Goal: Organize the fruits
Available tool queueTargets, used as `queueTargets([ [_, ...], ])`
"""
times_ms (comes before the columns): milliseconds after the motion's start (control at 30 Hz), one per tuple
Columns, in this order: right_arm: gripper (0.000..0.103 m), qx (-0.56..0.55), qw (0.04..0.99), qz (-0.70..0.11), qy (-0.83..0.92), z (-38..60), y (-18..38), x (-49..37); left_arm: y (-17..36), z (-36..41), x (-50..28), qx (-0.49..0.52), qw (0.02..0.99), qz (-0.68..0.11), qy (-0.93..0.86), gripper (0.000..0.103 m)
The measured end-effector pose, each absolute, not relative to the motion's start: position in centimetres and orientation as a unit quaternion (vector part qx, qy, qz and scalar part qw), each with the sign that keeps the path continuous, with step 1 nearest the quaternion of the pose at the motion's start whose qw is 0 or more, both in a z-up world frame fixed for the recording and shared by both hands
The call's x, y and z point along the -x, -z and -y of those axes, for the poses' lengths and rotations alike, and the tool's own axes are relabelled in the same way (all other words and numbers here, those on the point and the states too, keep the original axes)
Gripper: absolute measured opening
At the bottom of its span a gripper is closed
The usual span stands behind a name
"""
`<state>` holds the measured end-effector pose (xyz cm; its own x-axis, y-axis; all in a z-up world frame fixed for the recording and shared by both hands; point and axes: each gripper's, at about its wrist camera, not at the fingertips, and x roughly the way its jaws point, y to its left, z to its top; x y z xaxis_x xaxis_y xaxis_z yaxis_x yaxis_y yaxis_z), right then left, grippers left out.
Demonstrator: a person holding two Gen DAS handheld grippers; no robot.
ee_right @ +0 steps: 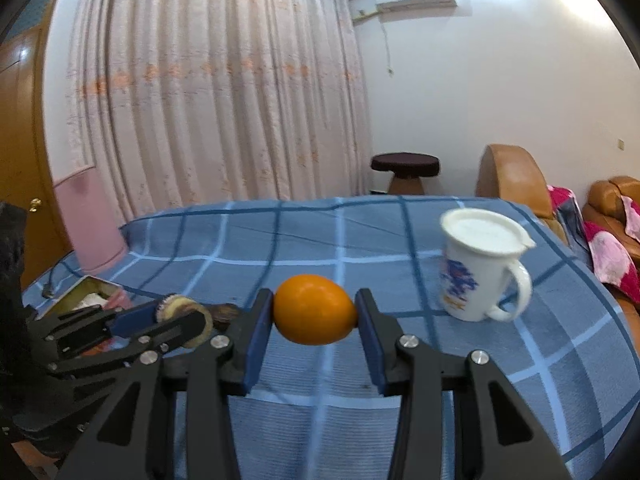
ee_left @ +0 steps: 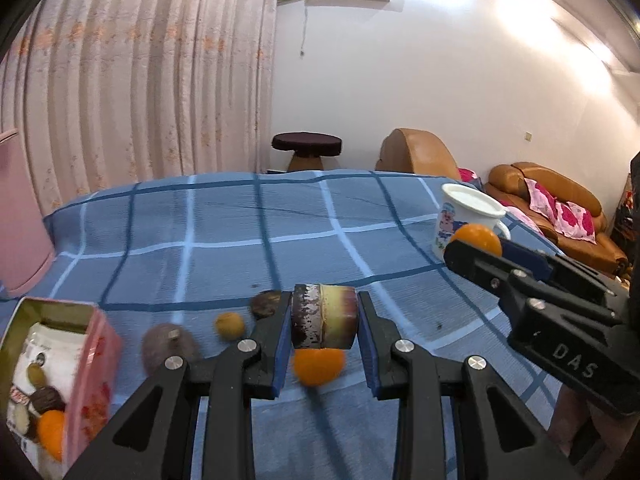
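Fruits in hand: your left gripper [ee_left: 325, 322] is clamped on a cut fruit piece [ee_left: 324, 316], dark rind one side, yellow flesh the other; your right gripper [ee_right: 315, 310] is clamped on a whole orange [ee_right: 315, 309]. Both ride clear of the cloth.
Loose fruit: one orange fruit [ee_left: 319, 366] just under the left jaws, then a brown fruit [ee_left: 168, 346], a small yellow one [ee_left: 229, 324] and a dark one [ee_left: 266, 303], all on the blue checked cloth [ee_left: 224, 232].
Pink tin [ee_left: 90, 360]: at your left, already holding several fruits.
White mug [ee_right: 482, 264]: far right, looks empty.
Progress: roughly midway, I judge; two carried, four left.
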<state>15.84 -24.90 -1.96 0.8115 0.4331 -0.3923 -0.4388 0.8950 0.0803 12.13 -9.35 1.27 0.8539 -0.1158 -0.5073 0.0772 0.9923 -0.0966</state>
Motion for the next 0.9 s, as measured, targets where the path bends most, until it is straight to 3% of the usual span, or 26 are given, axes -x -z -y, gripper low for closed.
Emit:
queueTargets([
  [900, 0.045, 0.052, 0.919, -0.188, -0.342, 12.3, 0.4, -12.0, -2.3, -1.4, -6.8, 0.044, 0.968, -0.244, -0.042, 0.032],
])
